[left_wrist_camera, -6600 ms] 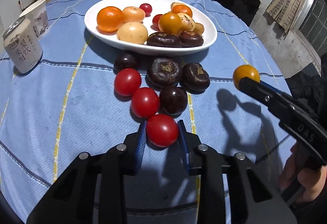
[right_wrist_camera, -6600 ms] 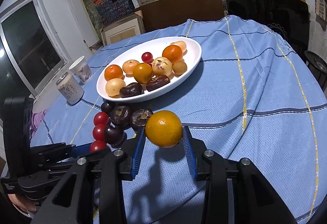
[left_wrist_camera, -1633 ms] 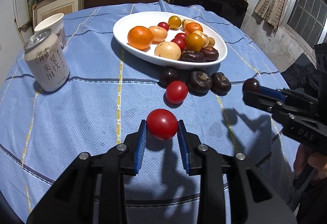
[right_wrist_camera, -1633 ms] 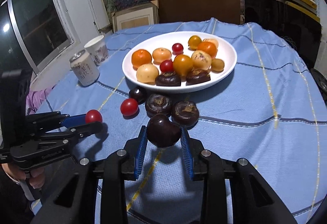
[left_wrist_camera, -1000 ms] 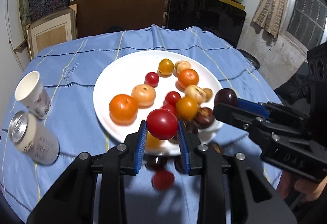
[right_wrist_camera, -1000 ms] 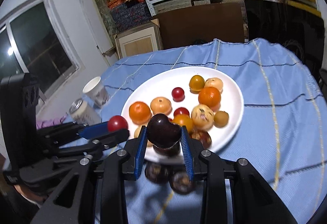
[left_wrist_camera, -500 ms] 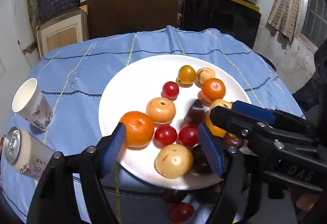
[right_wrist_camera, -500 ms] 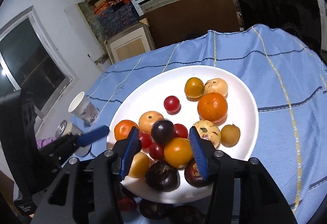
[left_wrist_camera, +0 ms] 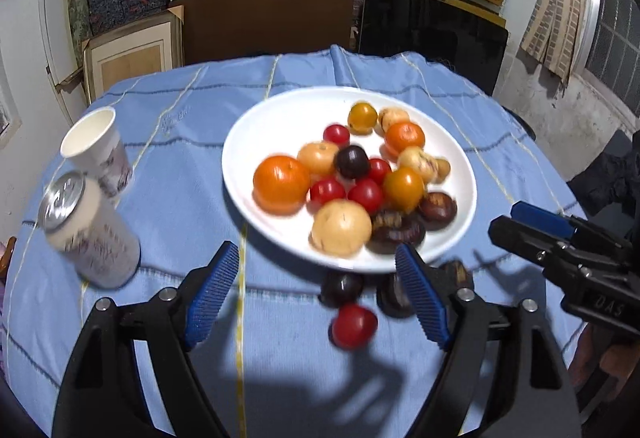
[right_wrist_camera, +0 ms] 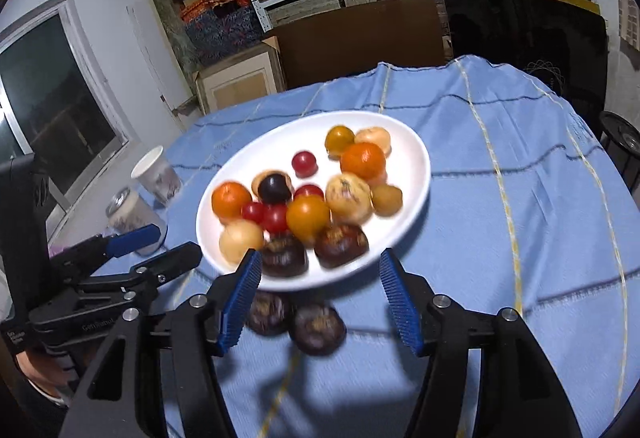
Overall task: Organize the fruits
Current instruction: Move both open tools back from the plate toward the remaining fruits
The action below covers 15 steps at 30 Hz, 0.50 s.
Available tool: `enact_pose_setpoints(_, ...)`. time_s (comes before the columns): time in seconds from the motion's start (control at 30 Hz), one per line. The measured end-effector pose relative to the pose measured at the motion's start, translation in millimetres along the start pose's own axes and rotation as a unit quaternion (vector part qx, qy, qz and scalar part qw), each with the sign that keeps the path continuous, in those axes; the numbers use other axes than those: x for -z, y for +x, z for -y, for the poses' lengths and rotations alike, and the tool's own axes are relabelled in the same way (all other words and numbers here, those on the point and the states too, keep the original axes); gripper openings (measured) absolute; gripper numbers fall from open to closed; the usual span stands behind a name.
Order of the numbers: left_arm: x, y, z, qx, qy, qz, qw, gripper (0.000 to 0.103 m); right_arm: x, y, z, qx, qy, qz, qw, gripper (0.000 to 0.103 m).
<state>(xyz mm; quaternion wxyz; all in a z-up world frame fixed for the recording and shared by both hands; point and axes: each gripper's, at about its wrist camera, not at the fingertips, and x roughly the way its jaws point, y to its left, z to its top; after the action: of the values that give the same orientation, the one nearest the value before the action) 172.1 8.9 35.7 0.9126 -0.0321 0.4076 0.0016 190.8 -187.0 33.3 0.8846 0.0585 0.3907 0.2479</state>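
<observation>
Cluttered storeroom shelves behind a round table in blue checked cloth [left_wrist_camera: 168, 206]. Both the left gripper [left_wrist_camera: 316, 296] and right gripper [right_wrist_camera: 318, 304] spread wide, holding nothing. Crowded white oval plate [left_wrist_camera: 248, 142]; could easily nudge the loose red tomato [left_wrist_camera: 354, 325] or the dark round fruits [right_wrist_camera: 316, 326] into rolling off.

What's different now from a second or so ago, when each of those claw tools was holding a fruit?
Both let go over the white oval plate. The left gripper dropped its red tomato among the fruit, and the right gripper dropped its dark round plum there too. Both now have fingers spread wide and empty. The drink can, paper cup and blue tablecloth stayed put.
</observation>
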Motion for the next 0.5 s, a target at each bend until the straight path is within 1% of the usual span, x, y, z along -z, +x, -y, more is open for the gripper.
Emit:
enact_pose_setpoints(0.1, 15.5, -3.1, 0.8, 0.003, -0.004, -0.009, 0.9999, 0.079, 14.5, -5.2, 2.6, 0.001, 0.002, -0.003, 1.000, 0.062)
enact_pose_setpoints(0.2, 28.0, -2.3, 3.6, -0.003, 0.003, -0.016, 0.9999, 0.079, 26.5, -7.6, 0.6, 0.012, -0.009, -0.009, 1.000, 0.062)
enact_pose_setpoints(0.37, 39.9, -0.8, 3.7, -0.003, 0.004, -0.027, 0.9996, 0.079, 35.7, -10.6, -5.5, 0.025, -0.031, -0.012, 0.999, 0.062)
enact_pose_setpoints(0.5, 44.9, 2.6, 4.9, -0.006, 0.005, -0.033, 0.9994, 0.079, 38.9, -5.8, -3.3, 0.021, -0.034, -0.021, 0.999, 0.063)
